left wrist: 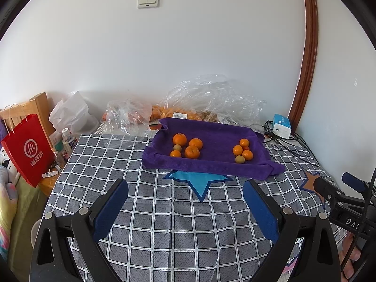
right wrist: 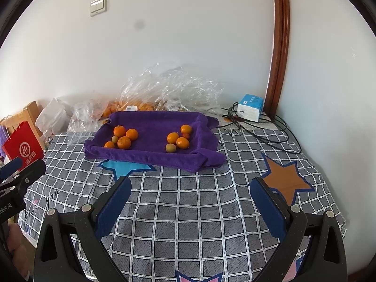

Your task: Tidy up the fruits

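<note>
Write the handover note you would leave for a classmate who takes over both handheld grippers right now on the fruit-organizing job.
Left gripper: jaws open, holding nothing, above the grey checked tablecloth.
Right gripper: jaws open, holding nothing, also short of the fruit.
All loose fruit lies on the purple towel-lined tray: a left cluster of five fruits, four orange and one greenish, and a right cluster of five fruits, with one greenish and one small red.
Done: two groups exist.
Left: both groups look mixed, so sorting probably remains.
</note>
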{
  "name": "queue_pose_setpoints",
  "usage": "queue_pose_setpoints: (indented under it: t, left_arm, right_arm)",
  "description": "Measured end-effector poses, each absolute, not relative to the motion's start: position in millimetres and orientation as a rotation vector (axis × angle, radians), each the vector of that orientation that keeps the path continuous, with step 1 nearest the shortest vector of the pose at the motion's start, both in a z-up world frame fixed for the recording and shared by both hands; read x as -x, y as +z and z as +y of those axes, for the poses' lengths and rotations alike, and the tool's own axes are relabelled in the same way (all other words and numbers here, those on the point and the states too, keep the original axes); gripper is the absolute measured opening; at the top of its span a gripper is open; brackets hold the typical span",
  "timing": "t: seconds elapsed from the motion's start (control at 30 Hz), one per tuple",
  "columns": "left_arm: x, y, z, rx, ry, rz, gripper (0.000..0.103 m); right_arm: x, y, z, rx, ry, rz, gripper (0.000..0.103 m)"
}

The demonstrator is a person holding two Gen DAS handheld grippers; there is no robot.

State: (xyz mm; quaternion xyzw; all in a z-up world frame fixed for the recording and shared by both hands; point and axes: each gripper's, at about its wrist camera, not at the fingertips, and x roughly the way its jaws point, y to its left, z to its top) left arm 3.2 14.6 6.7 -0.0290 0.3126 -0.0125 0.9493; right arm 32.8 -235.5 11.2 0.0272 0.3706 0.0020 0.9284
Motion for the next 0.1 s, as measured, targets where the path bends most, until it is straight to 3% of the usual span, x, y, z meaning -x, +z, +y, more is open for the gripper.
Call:
queue_pose_setpoints:
  t: [0.1]
  left_arm:
    - [-3.8, 6.7, 16.0, 0.057, -0.026, 0.638, 0.099]
  right_arm:
    - [-33.3, 9.7, -235.5, -0.058, 0.006, 0.762, 0.1]
